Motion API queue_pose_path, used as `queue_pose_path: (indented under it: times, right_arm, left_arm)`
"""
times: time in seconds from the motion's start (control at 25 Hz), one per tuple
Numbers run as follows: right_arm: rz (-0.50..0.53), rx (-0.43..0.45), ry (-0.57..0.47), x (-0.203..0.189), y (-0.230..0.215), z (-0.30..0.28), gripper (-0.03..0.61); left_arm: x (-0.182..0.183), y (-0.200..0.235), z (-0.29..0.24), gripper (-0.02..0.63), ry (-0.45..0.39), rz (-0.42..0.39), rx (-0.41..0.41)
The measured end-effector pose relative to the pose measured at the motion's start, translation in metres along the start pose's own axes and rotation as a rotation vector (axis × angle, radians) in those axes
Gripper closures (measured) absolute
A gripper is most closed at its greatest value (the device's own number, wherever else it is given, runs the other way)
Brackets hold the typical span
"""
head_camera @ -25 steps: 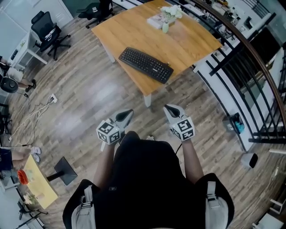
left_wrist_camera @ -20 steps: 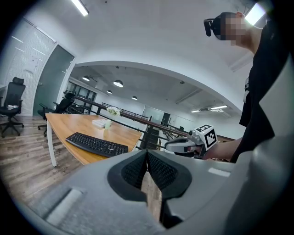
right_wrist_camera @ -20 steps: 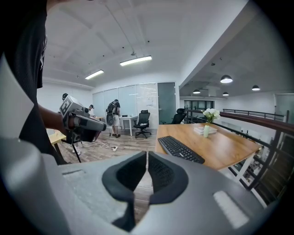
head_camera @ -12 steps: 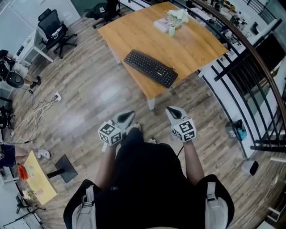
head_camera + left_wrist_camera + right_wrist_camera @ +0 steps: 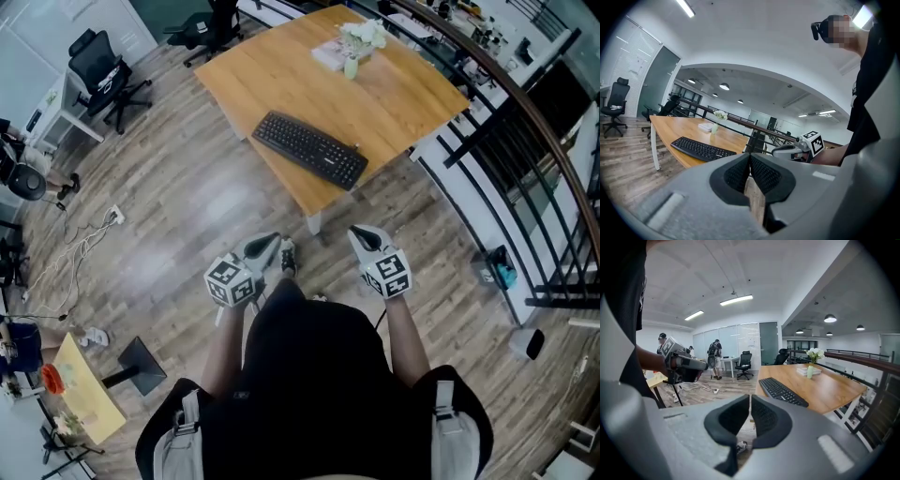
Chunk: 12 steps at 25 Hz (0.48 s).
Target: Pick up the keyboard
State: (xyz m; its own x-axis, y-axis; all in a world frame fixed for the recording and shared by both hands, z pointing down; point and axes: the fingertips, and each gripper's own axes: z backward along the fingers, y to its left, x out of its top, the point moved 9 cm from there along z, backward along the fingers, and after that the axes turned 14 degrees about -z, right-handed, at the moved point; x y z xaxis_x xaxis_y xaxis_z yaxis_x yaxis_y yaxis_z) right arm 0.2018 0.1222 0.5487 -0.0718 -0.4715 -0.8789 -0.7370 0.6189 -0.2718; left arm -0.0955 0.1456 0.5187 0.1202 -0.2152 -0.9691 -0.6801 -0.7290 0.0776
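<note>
A black keyboard lies near the front edge of a wooden table, seen in the head view ahead of me. It also shows in the left gripper view as the keyboard and in the right gripper view as the keyboard. My left gripper and right gripper are held side by side in front of my body, well short of the table. Both are shut with nothing between their jaws. The left gripper and the right gripper point toward the table.
A vase of white flowers and a book stand at the table's far side. A black railing runs along the right. Office chairs, floor cables and a small yellow table lie at the left. People stand far off.
Both grippers and I have shifted slightly toward the table; the keyboard sits a little nearer in the head view. The jaws stay shut.
</note>
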Motion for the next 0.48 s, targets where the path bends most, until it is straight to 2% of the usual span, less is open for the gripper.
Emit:
queue_pose_path:
  times: [0.48]
  right_arm:
    - [0.001, -0.018, 0.019, 0.018, -0.011, -0.031, 0.564]
  left_arm:
    - [0.002, 0.044, -0.016, 0.601, -0.006, 0.021, -0.009]
